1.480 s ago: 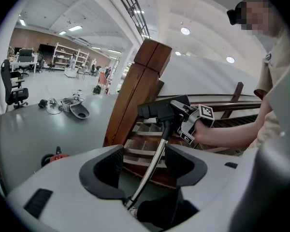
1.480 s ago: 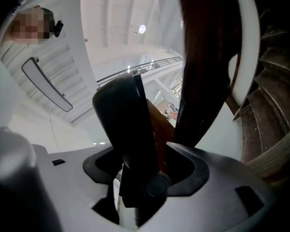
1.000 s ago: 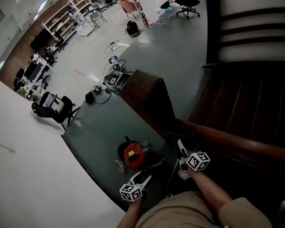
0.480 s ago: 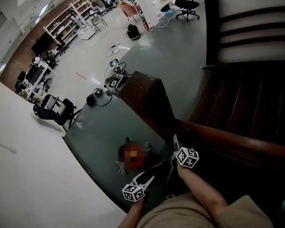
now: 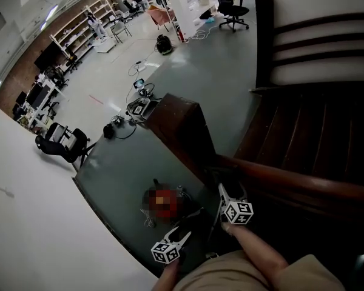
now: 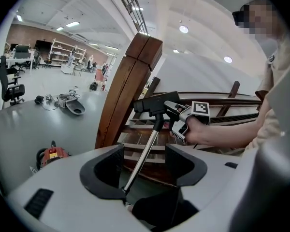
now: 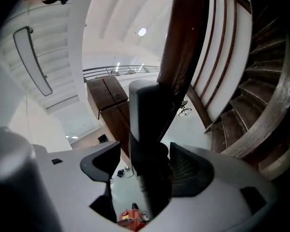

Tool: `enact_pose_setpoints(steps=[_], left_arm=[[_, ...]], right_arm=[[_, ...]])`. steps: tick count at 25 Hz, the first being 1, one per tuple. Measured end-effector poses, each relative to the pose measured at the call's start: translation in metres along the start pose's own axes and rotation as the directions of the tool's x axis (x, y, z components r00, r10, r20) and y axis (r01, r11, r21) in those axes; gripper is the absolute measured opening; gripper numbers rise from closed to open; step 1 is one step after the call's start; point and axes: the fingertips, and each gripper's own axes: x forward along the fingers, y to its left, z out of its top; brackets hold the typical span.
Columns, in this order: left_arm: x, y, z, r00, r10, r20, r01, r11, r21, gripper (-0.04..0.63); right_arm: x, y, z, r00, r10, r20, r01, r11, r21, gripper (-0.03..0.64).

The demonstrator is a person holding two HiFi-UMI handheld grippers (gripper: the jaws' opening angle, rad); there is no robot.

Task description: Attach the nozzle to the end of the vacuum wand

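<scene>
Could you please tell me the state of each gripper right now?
Left gripper: tongs open, wand between them, not clamped.
Right gripper: tongs have just been opening, nozzle between them, not clamped.

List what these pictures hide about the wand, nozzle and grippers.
Left gripper view: the wand vanishes behind one jaw of the left gripper; grip unreadable.
Right gripper view: the nozzle, between the right gripper's jaws that have just been opening, looms dark, hiding its wand joint.
Head view: joint too small, dark.

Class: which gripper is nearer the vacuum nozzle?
Right. The right gripper, jaws just opened wider, straddles the nozzle; the left gripper is farther down the wand, clear of the nozzle.
</scene>
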Motion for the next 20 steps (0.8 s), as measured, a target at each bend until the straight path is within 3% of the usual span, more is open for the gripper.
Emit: enact_pose_setpoints(steps=[7,11,15,20], left_arm=[[-0.017,0.002,0.006,0.999,0.010,0.047,-0.010,1.000,0.000,0.261],[-0.037,0.002,0.025,0.991,0.020,0.132,-0.018,1.000,-0.011,0.261],[-0.079,0.007,0.054,0.964,0.040,0.264,-0.031,0.999,-0.037,0.262],[-0.147,0.008,0.081,0.904,0.062,0.424,-0.047,0.998,-0.046,0.261]], right_arm=[[-0.025,0.011,0.001,1.000,0.025,-0.018,-0.026,0.999,-0.025,0.298],[-0.047,0.018,0.019,0.998,0.056,-0.010,-0.057,0.998,-0.030,0.298],[-0.068,0.047,0.050,0.993,0.120,0.001,-0.119,0.992,-0.048,0.298],[-0.101,0.116,0.103,0.970,0.242,0.035,-0.235,0.962,-0.141,0.298]])
